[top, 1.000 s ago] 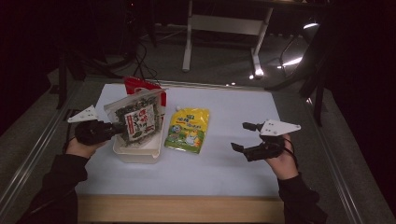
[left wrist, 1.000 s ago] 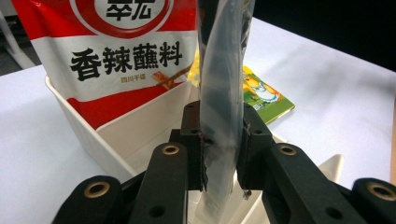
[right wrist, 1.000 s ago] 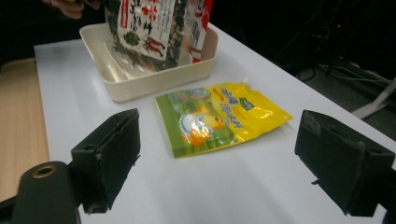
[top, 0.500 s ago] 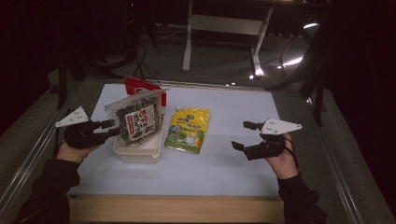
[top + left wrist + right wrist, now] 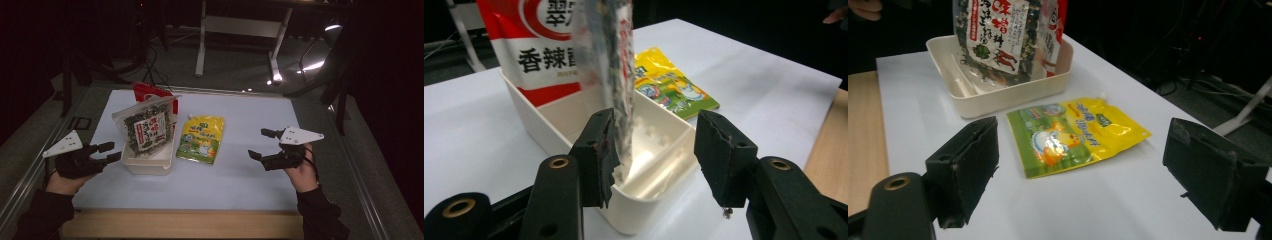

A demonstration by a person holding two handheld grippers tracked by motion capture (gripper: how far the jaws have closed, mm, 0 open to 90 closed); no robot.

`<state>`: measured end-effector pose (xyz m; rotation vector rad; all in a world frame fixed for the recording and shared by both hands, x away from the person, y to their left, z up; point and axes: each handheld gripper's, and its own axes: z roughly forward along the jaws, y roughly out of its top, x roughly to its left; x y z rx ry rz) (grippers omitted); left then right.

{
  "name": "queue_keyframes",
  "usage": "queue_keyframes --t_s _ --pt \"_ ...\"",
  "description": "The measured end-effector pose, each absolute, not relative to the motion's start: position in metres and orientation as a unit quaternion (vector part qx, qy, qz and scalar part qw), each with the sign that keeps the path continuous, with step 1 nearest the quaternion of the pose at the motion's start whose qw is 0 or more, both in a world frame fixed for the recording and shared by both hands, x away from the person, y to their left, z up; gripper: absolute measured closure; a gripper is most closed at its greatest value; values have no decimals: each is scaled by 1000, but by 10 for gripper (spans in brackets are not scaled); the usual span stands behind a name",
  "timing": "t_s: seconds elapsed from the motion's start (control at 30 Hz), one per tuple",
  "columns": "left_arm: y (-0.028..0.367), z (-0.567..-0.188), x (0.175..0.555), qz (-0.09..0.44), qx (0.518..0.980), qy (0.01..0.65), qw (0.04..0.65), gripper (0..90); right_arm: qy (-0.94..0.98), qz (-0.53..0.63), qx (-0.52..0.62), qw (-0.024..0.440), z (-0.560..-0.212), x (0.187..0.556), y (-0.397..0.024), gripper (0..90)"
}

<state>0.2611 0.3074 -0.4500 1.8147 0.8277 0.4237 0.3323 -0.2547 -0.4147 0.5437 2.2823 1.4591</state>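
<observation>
The clear seaweed snack bag (image 5: 145, 131) stands upright in the cream plastic tub (image 5: 148, 163) on the white bench (image 5: 250, 175). The left claw (image 5: 110, 152), just opened, holds nothing; the right claw (image 5: 262, 144) gapes empty near the yellow pouch (image 5: 201, 139).

The left gripper (image 5: 659, 155) has just been opening; its fingers (image 5: 596, 150) flank the seaweed pouch (image 5: 611, 75), which stands in the white tray (image 5: 644, 210) beside a red bag (image 5: 541, 50).

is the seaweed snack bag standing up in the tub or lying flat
Standing up. The seaweed snack bag stands on its bottom edge inside the white tub, rising well above the rim in front of the red pouch; the yellow pouch lies flat beside it.
</observation>
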Motion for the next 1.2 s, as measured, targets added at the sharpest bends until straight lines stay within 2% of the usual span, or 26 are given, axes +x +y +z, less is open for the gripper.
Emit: queue_keyframes --t_s 0.23,0.33,0.53,0.63,0.7,0.77,0.83,0.93,1.03,1.07,1.1,1.13,1.17,1.2 --pt "288 -451 253 170 767 327 526 517 812 514 213 174 -416 332 -250 141" --pt "275 -452 251 161 771 319 528 488 807 521 222 168 -418 332 -247 128" --pt "242 -458 246 134 781 289 537 422 809 522 215 165 -421 330 -243 101" --pt "227 -464 245 119 785 282 539 315 813 510 218 178 -428 330 -236 102" --pt "218 -467 244 119 784 282 541 259 815 510 218 170 -430 330 -232 135" --pt "210 -471 244 101 780 284 548 157 814 509 219 175 -432 330 -229 185" --pt "201 -476 243 105 777 285 552 136 818 501 214 184 -434 330 -225 231" --pt "186 -483 240 107 782 289 541 41 822 496 209 187 -435 331 -219 249" --pt "177 -487 238 110 783 285 542 25 825 492 205 186 -437 334 -210 297" --pt "175 -488 238 110 784 283 541 25 826 492 207 181 -437 335 -208 353" --pt "175 -488 238 110 784 283 541 25 826 492 207 181 -437 335 -208 353" --pt "174 -490 238 106 783 283 544 25 826 493 207 180 -437 337 -206 390" --pt "174 -491 238 108 781 285 544 25 824 491 216 183 -438 342 -201 460" --pt "174 -492 238 109 781 286 544 25 824 491 218 180 -438 345 -199 470"
